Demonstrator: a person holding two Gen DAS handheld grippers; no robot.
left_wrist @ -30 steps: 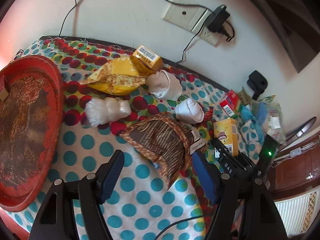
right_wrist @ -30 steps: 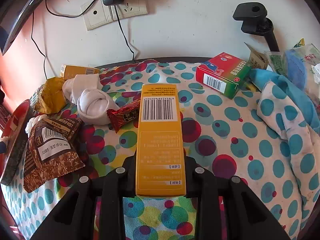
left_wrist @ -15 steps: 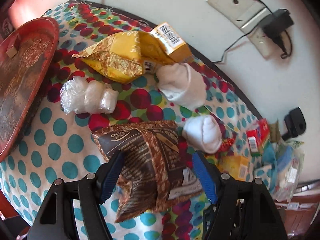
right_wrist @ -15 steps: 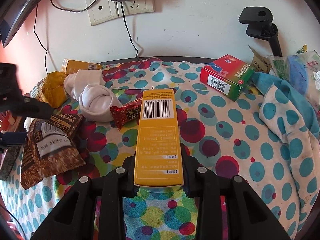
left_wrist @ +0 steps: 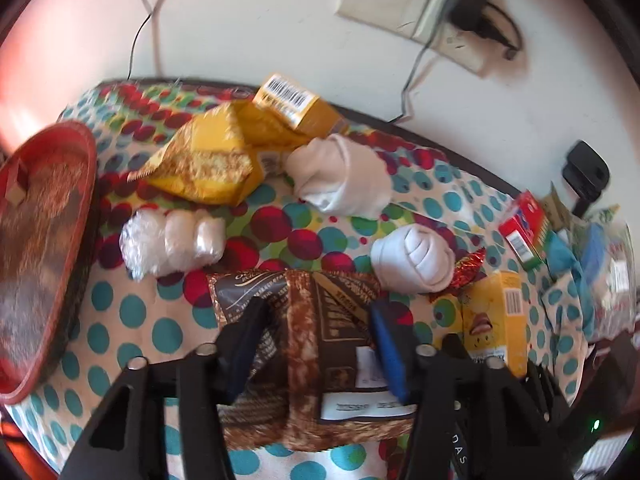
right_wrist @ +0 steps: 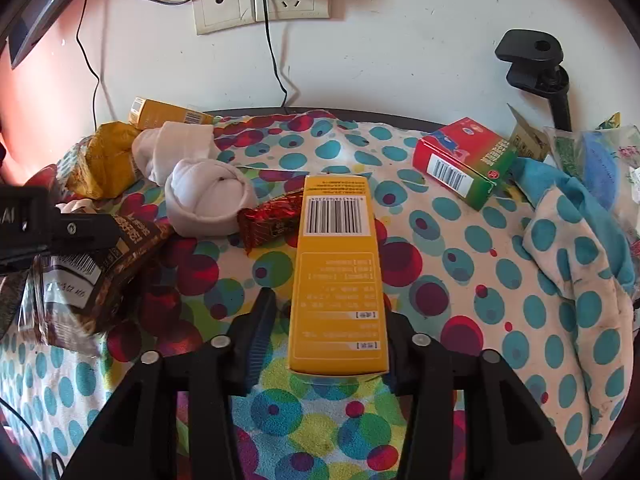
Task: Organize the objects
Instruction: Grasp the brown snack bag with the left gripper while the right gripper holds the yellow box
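Note:
My left gripper (left_wrist: 316,320) has its jaws on both sides of a brown snack bag (left_wrist: 312,344) that lies on the dotted cloth; the bag looks pinched between the pads. The same bag shows at the left of the right wrist view (right_wrist: 80,272) with the left gripper (right_wrist: 60,228) over it. My right gripper (right_wrist: 328,320) stands around a yellow carton (right_wrist: 338,272) with a barcode; a gap shows between the left pad and the carton, so it is open.
A red tray (left_wrist: 44,240) lies at the left. A yellow bag (left_wrist: 208,164), a yellow box (left_wrist: 292,104), two white sock rolls (left_wrist: 340,176), a plastic-wrapped bundle (left_wrist: 172,240), a red candy (right_wrist: 272,218) and a red-green box (right_wrist: 460,160) lie around. Cables hang from wall sockets (right_wrist: 260,4).
My left gripper has moved forward over the brown bag and closed in on it. My right gripper's jaws have opened off the yellow carton, which now rests on the cloth.

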